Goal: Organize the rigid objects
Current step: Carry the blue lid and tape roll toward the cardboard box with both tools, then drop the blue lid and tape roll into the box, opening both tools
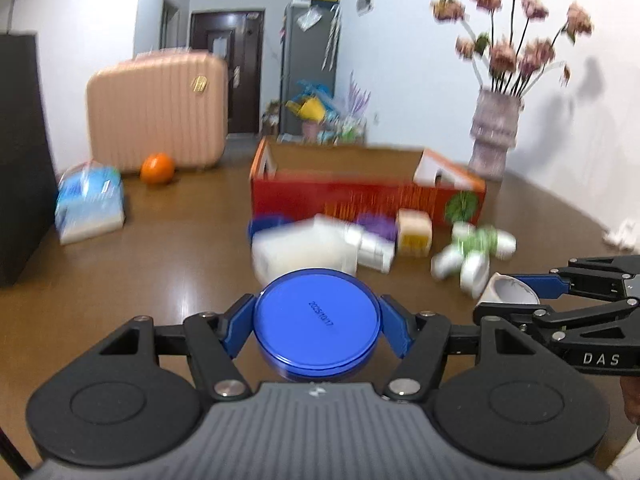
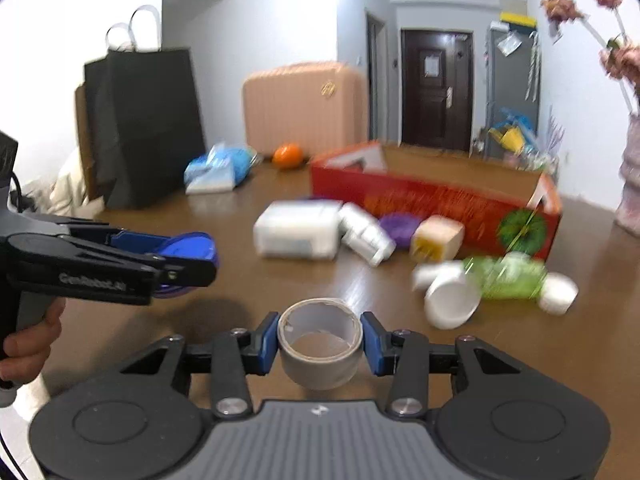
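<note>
My left gripper (image 1: pixel 317 322) is shut on a round blue lid (image 1: pixel 316 320) and holds it above the brown table; it also shows from the side in the right wrist view (image 2: pixel 188 258). My right gripper (image 2: pixel 320 344) is shut on a roll of grey tape (image 2: pixel 320 346), which also shows in the left wrist view (image 1: pixel 510 290). Ahead stands an open red cardboard box (image 1: pixel 360 200). In front of it lie a white container (image 1: pixel 304 250), a purple lid (image 2: pixel 398 228), a cube-shaped block (image 1: pixel 414 232) and a green bottle with white cups (image 2: pixel 500 276).
A pink suitcase (image 1: pixel 158 110), an orange (image 1: pixel 157 168) and a blue-and-white packet (image 1: pixel 90 202) stand at the far left. A vase of flowers (image 1: pixel 494 132) is at the right by the wall. A black paper bag (image 2: pixel 140 128) stands at the left.
</note>
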Motion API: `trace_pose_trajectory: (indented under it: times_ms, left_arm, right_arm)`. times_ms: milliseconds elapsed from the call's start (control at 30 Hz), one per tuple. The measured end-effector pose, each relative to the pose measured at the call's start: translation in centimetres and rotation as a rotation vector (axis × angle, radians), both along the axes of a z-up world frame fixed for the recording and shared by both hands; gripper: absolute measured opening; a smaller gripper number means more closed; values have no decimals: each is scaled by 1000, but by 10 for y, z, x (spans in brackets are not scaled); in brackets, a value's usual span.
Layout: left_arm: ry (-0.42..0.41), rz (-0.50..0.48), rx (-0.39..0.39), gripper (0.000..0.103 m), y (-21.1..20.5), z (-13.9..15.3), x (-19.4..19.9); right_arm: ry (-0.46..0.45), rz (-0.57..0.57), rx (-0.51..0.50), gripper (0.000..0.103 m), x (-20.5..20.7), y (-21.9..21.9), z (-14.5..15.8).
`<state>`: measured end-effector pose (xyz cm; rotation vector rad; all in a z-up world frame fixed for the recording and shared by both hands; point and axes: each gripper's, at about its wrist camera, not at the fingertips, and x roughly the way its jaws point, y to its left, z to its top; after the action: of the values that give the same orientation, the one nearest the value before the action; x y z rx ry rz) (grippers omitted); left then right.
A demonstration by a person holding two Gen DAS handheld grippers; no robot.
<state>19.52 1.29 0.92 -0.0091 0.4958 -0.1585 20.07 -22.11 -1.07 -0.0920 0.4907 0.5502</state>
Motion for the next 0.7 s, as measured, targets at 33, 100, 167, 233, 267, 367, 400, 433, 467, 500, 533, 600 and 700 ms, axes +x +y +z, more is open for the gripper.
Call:
trace_pose_trajectory:
  times_ms: [33, 100, 167, 233, 267, 367, 400, 433, 467, 500, 533, 600, 700]
  left_arm:
    - [-20, -10, -4, 67, 1, 7, 11]
    - [-39, -23, -14, 67, 5, 25, 45]
    - [-36, -46, -33, 67, 8, 42, 80]
    - [-21, -64, -42, 67, 6, 56, 126]
    - [-1, -67, -46, 67, 4, 60, 149]
    - [54, -64, -39, 67, -7, 69, 216]
    - [71, -61, -24, 67, -12, 69, 241]
    - [115, -57, -17, 67, -17, 66, 269]
    - [153, -55, -16, 67, -22, 62, 292]
    - [205, -31, -18, 67, -27, 54, 321]
    - [250, -13, -15, 67, -28, 47, 341]
    - [317, -3, 4, 67, -35, 31, 380]
    - [321, 67, 54, 68, -41, 15, 411]
  right_arm:
    - [-15, -17, -1, 42, 9, -4, 7]
    - [-40, -54, 8, 42, 31, -11, 23]
    - [-53, -85, 34, 42, 62, -19, 41]
    - [-37, -102, 52, 42, 99, -24, 54]
    - [-22, -109, 51, 42, 120, -25, 57]
    - [30, -133, 12, 42, 179, -23, 62]
    - [47, -140, -1, 42, 199, -22, 64]
    - [70, -147, -10, 42, 223, -20, 65]
    - [101, -159, -19, 42, 246, -18, 63]
    - [137, -184, -29, 42, 274, -17, 60]
    - [163, -216, -41, 42, 297, -16, 56]
    - [220, -250, -75, 42, 336, -9, 45]
    - [285, -261, -95, 42, 379, 6, 27]
